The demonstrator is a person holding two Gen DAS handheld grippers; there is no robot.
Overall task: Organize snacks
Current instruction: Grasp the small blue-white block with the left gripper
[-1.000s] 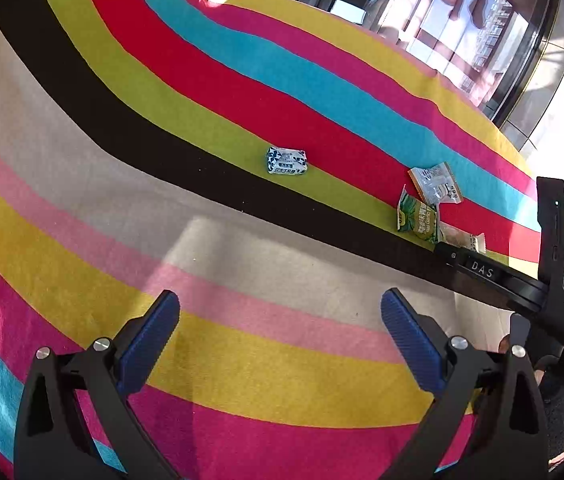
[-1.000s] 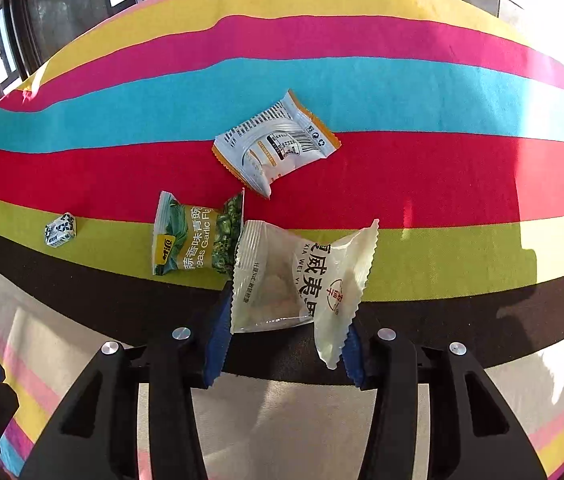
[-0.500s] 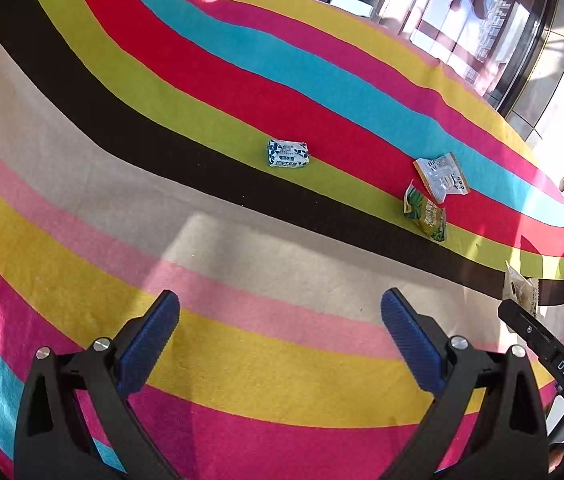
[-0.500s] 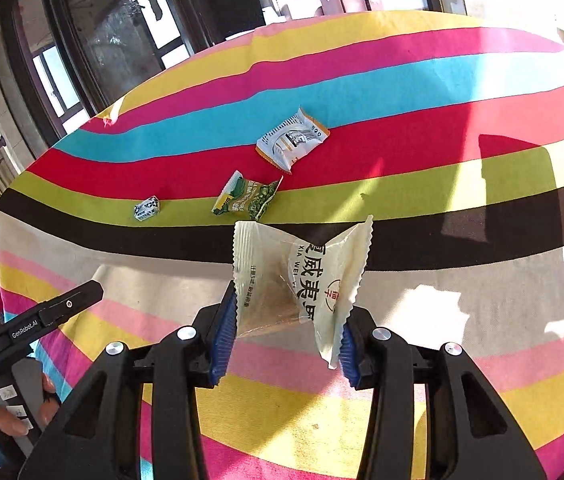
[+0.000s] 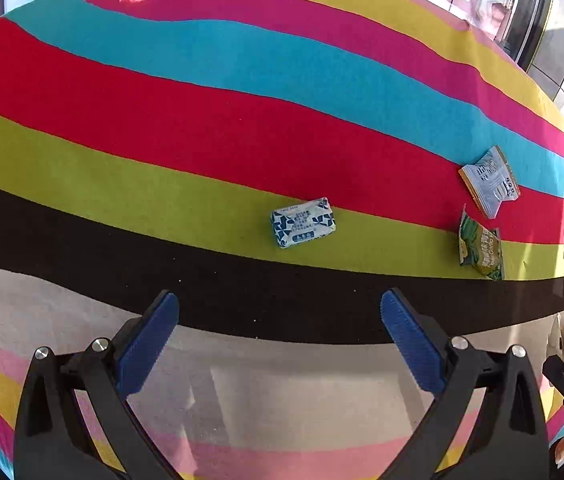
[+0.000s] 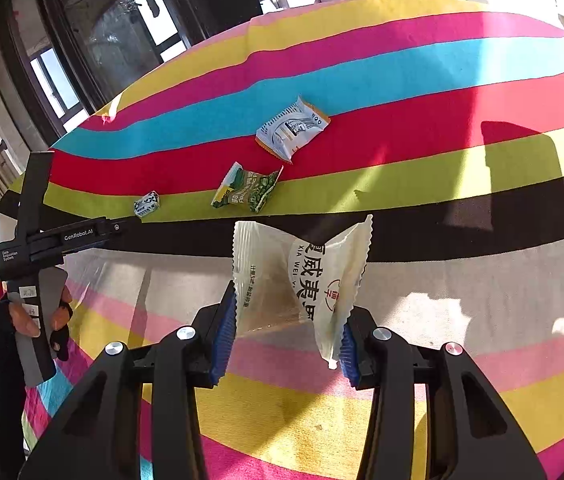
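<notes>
Three packets lying ahead of jaws: blue-white packet (image 5: 303,222), green packet (image 5: 480,245), white-orange packet (image 5: 489,181). Left gripper (image 5: 280,340) gaping, empty. Right gripper (image 6: 286,344) pinching translucent packet (image 6: 302,276) between pads by crumpled edges; slick film risking slipping out, dropping.

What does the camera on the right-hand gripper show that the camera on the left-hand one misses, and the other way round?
Only the right wrist view shows the right gripper clamped on a clear and white snack packet lifted off the cloth, and a gloved hand holding the left tool.

Only the left wrist view shows the left gripper front on, its jaws wide open with nothing between them.

Both show the striped tablecloth, the small blue and white packet, the green packet and the white and orange packet.
</notes>
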